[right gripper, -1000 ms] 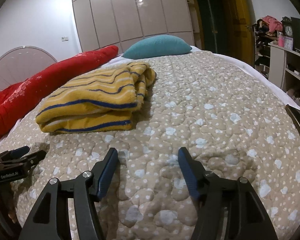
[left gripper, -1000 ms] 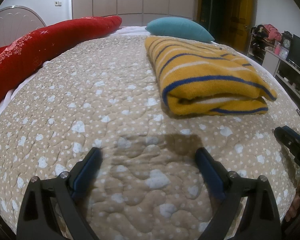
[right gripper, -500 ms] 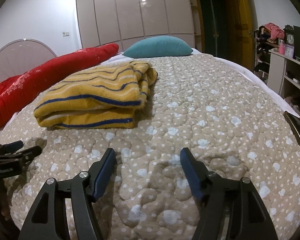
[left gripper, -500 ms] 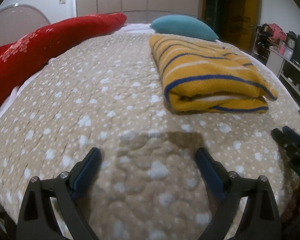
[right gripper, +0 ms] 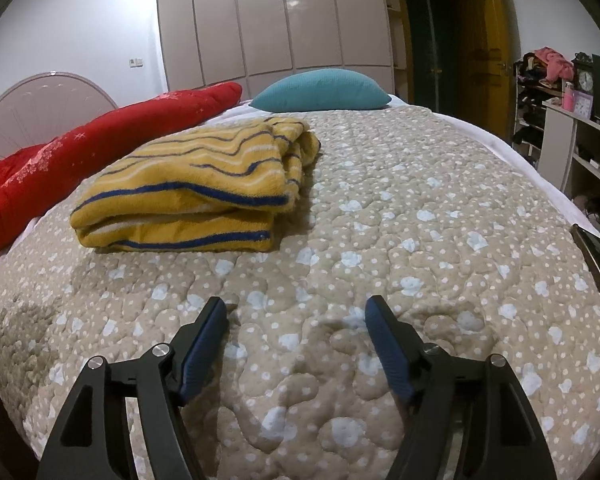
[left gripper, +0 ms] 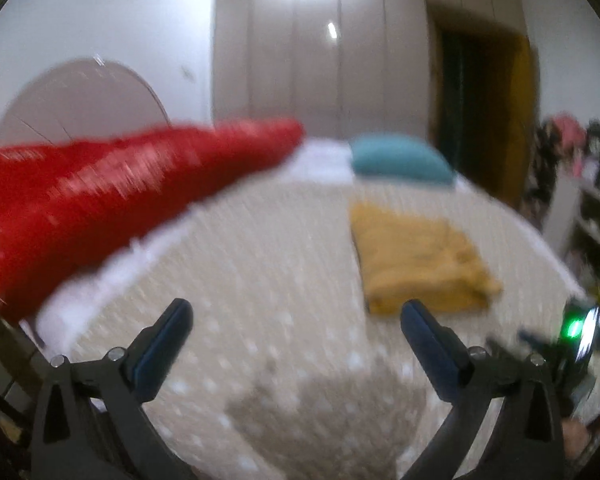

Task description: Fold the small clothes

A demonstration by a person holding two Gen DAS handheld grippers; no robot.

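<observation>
The folded striped garment point(right gripper: 192, 188) lies ahead-left of my right gripper point(right gripper: 296, 320), ahead-right of my left gripper point(left gripper: 296, 316); both gape empty.

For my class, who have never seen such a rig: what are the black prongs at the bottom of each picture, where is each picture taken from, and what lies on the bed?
The prongs are two-finger grippers, one held in each of a person's hands. A camera on each looks forward along its fingers. The blurred picture comes from the left gripper, the sharp one from the right gripper. Both are open and hold nothing. On the dotted beige quilt lies a folded yellow striped garment, with a red blanket and a teal pillow behind.
</observation>
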